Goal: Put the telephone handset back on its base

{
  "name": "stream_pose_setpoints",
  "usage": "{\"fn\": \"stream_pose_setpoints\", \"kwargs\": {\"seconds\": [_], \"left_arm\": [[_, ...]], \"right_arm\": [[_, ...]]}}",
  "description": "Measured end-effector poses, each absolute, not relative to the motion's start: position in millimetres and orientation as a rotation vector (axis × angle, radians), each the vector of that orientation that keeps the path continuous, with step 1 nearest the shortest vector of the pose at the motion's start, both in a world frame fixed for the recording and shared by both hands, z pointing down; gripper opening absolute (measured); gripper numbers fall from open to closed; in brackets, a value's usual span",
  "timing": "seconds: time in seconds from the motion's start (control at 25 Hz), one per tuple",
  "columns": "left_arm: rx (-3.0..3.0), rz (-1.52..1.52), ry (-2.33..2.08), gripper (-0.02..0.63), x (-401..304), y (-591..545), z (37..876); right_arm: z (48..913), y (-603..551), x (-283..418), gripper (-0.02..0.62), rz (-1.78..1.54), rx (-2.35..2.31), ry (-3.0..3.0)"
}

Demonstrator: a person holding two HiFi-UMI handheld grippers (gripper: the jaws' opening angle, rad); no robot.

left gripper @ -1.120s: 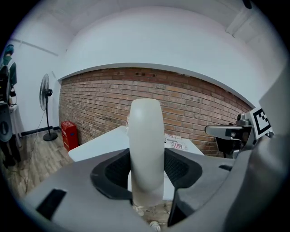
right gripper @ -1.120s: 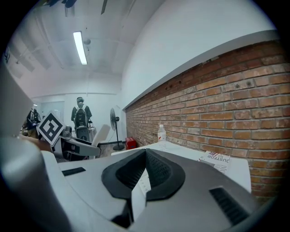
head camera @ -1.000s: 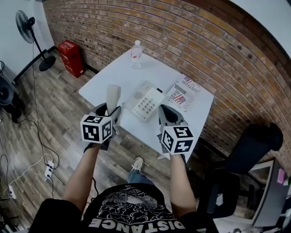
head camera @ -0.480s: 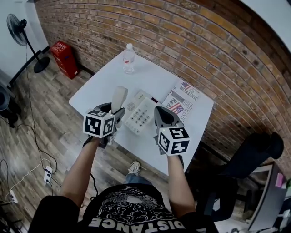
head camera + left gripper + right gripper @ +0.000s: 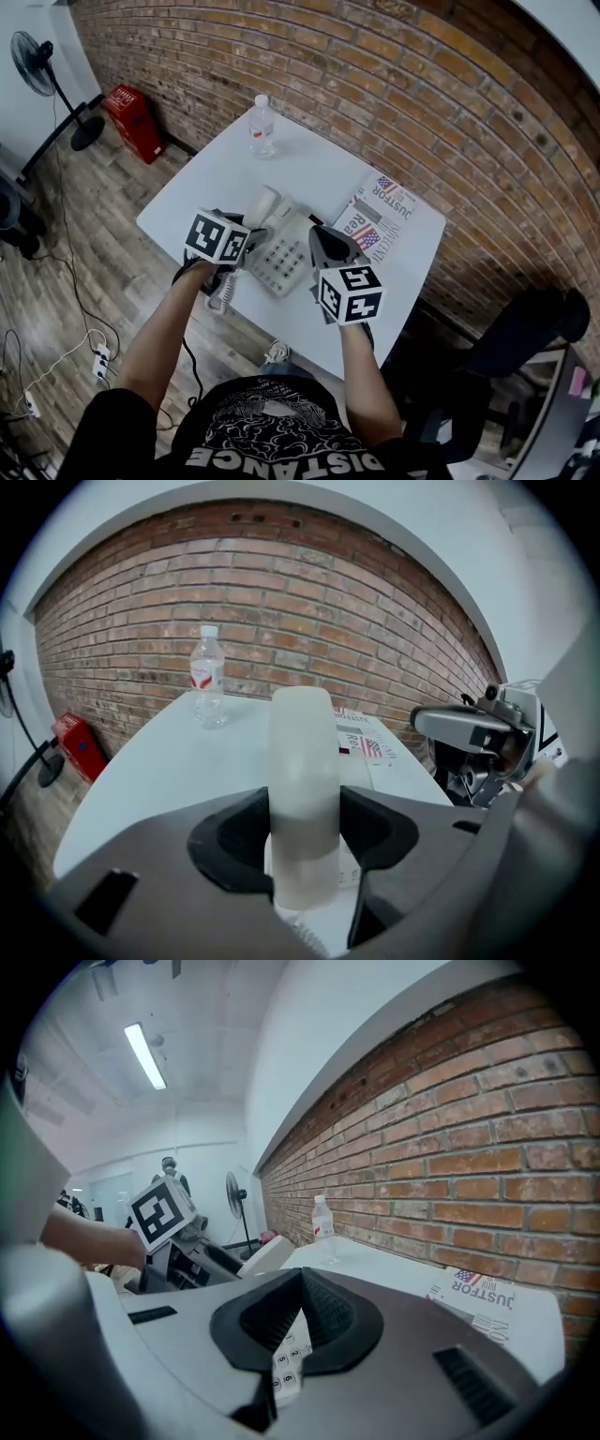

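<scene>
The handset (image 5: 263,203) is clamped in the left gripper (image 5: 302,841), jaws pressed on its two sides, and it pokes out past them, pale and tilted, right over the left side of the base (image 5: 286,255). I can't tell whether it touches the base. The curly cord (image 5: 223,292) hangs off the near table (image 5: 211,183) edge beneath that gripper. The right gripper (image 5: 298,1314) has its jaws together with nothing in them, and it hangs low over the near right part of the base, number keys showing just under the closed tips. The two grippers sit close, one either side of the keypad. The base lies near the front middle of the white table. Just to its right, touching or nearly so, there's a paper (image 5: 379,218) with a flag print, lying flat. At the far corner stands a clear bottle (image 5: 262,127) with a red label, upright and well apart from the phone. A brick wall (image 5: 375,84) runs behind the table. On the wooden floor (image 5: 84,244) off to the left there's a red box (image 5: 127,112) against the wall and a standing fan (image 5: 36,64) beyond it. A dark chair (image 5: 520,333) sits off to the right.
</scene>
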State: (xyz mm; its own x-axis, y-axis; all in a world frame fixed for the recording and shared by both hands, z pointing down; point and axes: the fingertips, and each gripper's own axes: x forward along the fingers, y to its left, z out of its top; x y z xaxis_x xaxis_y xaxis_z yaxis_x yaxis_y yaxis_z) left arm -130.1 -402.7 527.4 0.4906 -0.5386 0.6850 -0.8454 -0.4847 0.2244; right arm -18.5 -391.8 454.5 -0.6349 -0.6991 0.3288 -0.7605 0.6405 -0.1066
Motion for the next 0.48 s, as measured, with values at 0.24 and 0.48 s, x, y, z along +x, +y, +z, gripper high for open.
{"fn": "stream_pose_setpoints", "kwargs": {"seconds": [0.24,0.48], "left_arm": [[2.164,0.883,-1.028,0.219,-120.3,-417.2,543.6],[2.103,0.959,-0.994,0.219,-114.9,-425.1,557.4]], "right_arm": [[459.7,-399.5,-19.7,0.002,0.346,1.165,-2.602],[458.5,-406.8,-13.0,0.002,0.349,1.191,-2.593]]}}
